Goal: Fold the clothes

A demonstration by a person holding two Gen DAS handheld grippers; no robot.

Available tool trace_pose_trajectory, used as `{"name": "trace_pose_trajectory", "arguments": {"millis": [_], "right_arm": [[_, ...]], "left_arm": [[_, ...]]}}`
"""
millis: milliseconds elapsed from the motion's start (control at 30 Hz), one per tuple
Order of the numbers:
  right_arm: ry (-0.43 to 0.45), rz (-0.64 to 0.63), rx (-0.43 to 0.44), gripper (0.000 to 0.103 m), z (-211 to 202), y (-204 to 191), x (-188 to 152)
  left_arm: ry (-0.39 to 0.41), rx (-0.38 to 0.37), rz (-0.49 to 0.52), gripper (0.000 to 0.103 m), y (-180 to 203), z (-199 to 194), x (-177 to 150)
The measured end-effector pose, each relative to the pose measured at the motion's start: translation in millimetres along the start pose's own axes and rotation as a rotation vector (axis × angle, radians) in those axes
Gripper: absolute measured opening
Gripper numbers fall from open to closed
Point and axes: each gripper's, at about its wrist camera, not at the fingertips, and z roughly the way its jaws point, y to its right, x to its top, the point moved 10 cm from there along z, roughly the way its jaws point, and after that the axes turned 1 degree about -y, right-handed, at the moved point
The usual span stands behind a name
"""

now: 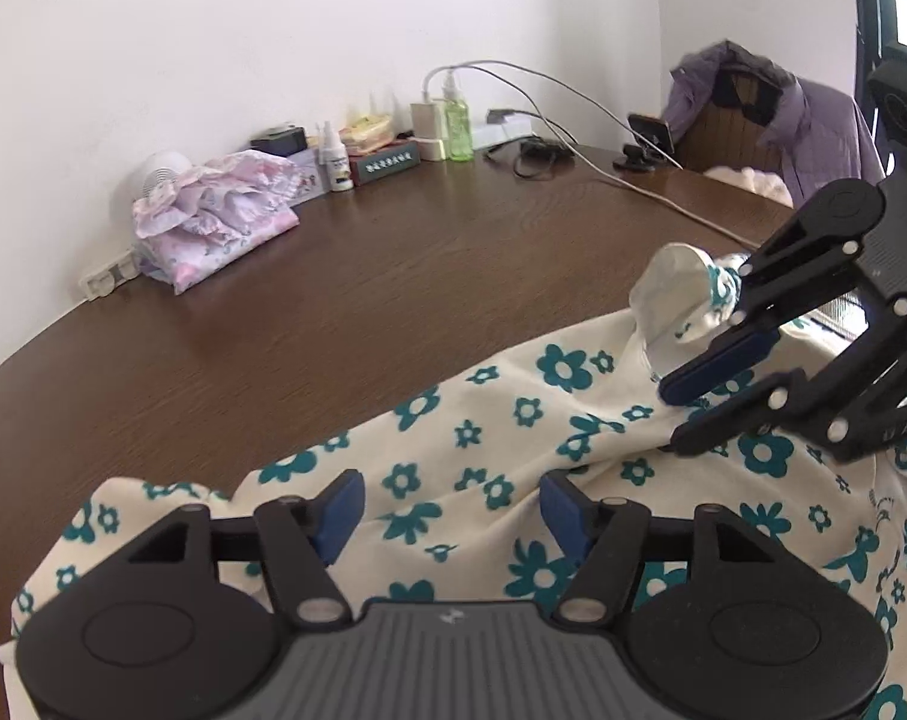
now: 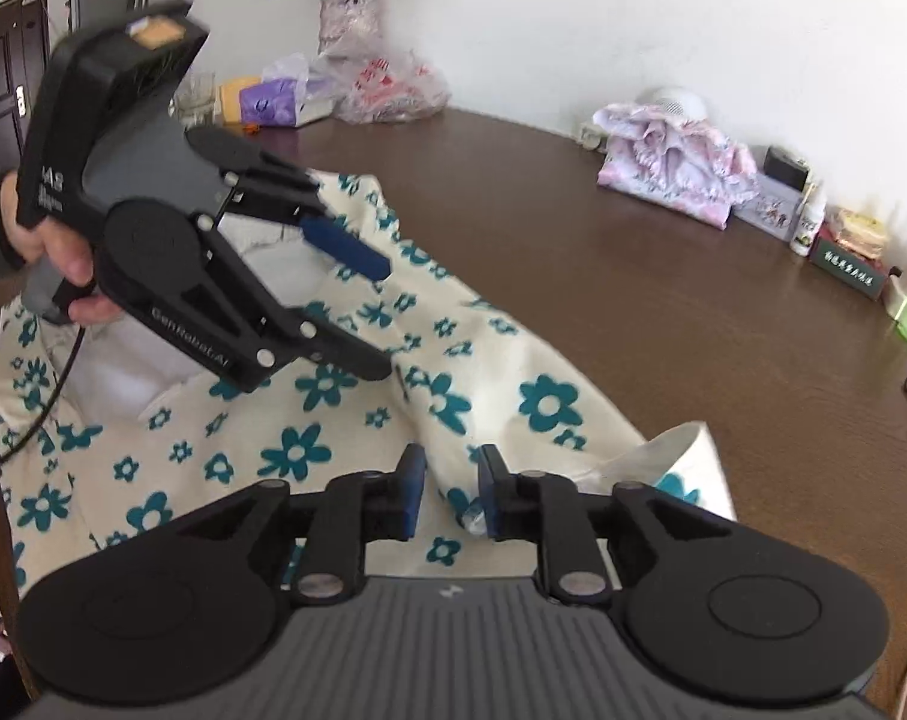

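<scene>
The floral garment [image 1: 513, 450] lies spread on the tabletop [image 1: 393, 276]. The left gripper [image 1: 450, 507] stands wide apart above it, holding nothing. The right gripper [image 2: 450, 495] pinches a fabric ridge.

The left black plastic two-finger gripper [image 2: 387, 318] has a dark grey ribbed body, round black side discs, silver screw heads at its linkage joints and blue rubber finger pads [image 2: 345, 249]; white lettering runs along one arm (partly legible, blurred); a tan square patch sits on its top block; a thin black cable [image 2: 51, 402] trails from its grey handle; the person's hand [image 2: 63, 252] emerges from a dark sleeve cuff [image 2: 0, 204]; the right black plastic two-finger gripper [image 1: 669, 420] shares the same build, with silver rivets, a blue pad and faint white letters.
</scene>
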Motion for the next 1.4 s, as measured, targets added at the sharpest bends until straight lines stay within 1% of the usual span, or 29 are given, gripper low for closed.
{"name": "trace_pose_trajectory", "arguments": {"millis": [33, 100, 200, 233, 300, 333, 400, 467, 533, 600, 700, 733, 767, 833, 900, 967, 1000, 1067, 1100, 1133, 1167, 1200, 1233, 1267, 1300, 1333, 1400], "right_arm": [[-0.011, 0.009, 0.000, 0.001, 4, 0, -3], [-0.010, 0.023, 0.000, 0.001, 3, 2, -6], [-0.002, 0.035, 0.000, 0.001, -5, 2, -8], [0.014, 0.036, -0.007, 0.001, -8, 1, -6], [0.049, 0.039, -0.024, 0.001, -15, 1, -1], [0.080, 0.043, -0.044, 0.001, -20, 3, 4], [0.117, 0.060, -0.073, 0.001, -28, 8, 13], [0.138, 0.063, -0.088, 0.001, -33, 12, 19], [0.156, 0.060, -0.098, 0.001, -36, 14, 24], [0.148, 0.042, -0.084, 0.001, -34, 10, 25], [0.097, -0.008, -0.077, 0.001, -23, 0, 15], [0.075, -0.019, -0.082, 0.001, -17, -2, 9], [0.052, -0.029, -0.088, 0.001, -11, -4, 2], [0.018, -0.049, -0.095, 0.001, -2, -8, -8], [0.007, -0.063, -0.094, 0.001, 0, -11, -12], [0.006, -0.073, -0.085, 0.002, -4, -13, -11], [0.007, -0.078, -0.078, 0.006, -7, -14, -9], [0.045, -0.066, -0.064, 0.007, -17, -14, 1], [0.065, -0.059, -0.064, 0.011, -19, -13, 7], [0.075, -0.061, -0.063, 0.017, -17, -12, 13], [0.069, -0.067, -0.054, 0.020, -10, -13, 16], [0.061, -0.073, -0.043, 0.025, -2, -13, 19], [0.036, -0.075, -0.030, 0.025, 7, -15, 18], [0.024, -0.088, -0.031, 0.025, 12, -17, 16], [0.013, -0.102, -0.033, 0.019, 18, -19, 13], [0.002, -0.116, -0.035, 0.003, 23, -22, 11], [0.010, -0.121, -0.052, 0.003, 20, -21, 7]], "left_arm": [[-0.004, 0.009, 0.011, 0.064, 2, 2, -1], [-0.005, 0.022, 0.015, 0.064, 3, 2, -5], [-0.005, 0.030, -0.037, 0.068, -2, -1, -11], [-0.004, 0.035, -0.059, 0.070, -5, -2, -13], [-0.012, 0.047, -0.105, 0.070, -13, 0, -12], [-0.010, 0.046, -0.111, 0.069, -14, -1, -10], [0.006, 0.033, -0.095, 0.068, -13, -5, -4], [0.026, 0.022, -0.049, 0.069, -9, -8, 4], [0.014, 0.045, -0.012, 0.069, -9, -3, 8], [-0.004, 0.065, 0.021, 0.069, -9, 2, 10], [-0.023, 0.075, 0.038, 0.069, -10, 8, 4], [-0.015, 0.073, 0.034, 0.064, -11, 7, 1], [-0.010, 0.068, 0.029, 0.055, -12, 6, -1], [-0.011, 0.071, 0.013, 0.045, -15, 3, -5], [-0.011, 0.097, 0.001, 0.045, -19, 0, -9], [-0.022, 0.120, -0.009, 0.045, -24, -5, -12], [-0.026, 0.125, -0.008, 0.045, -25, -7, -13], [-0.028, 0.126, -0.006, 0.048, -27, -12, -14], [-0.030, 0.126, -0.002, 0.049, -28, -13, -14], [-0.033, 0.127, 0.006, 0.050, -28, -12, -13], [-0.036, 0.128, 0.013, 0.050, -28, -12, -12], [-0.042, 0.135, 0.022, 0.050, -29, -10, -12], [-0.050, 0.145, 0.031, 0.050, -29, -8, -12], [-0.059, 0.153, 0.039, 0.052, -30, -7, -12], [-0.065, 0.161, 0.040, 0.053, -32, -7, -14], [-0.068, 0.169, 0.037, 0.053, -35, -8, -16], [-0.075, 0.190, 0.028, 0.053, -41, -11, -19]]}}
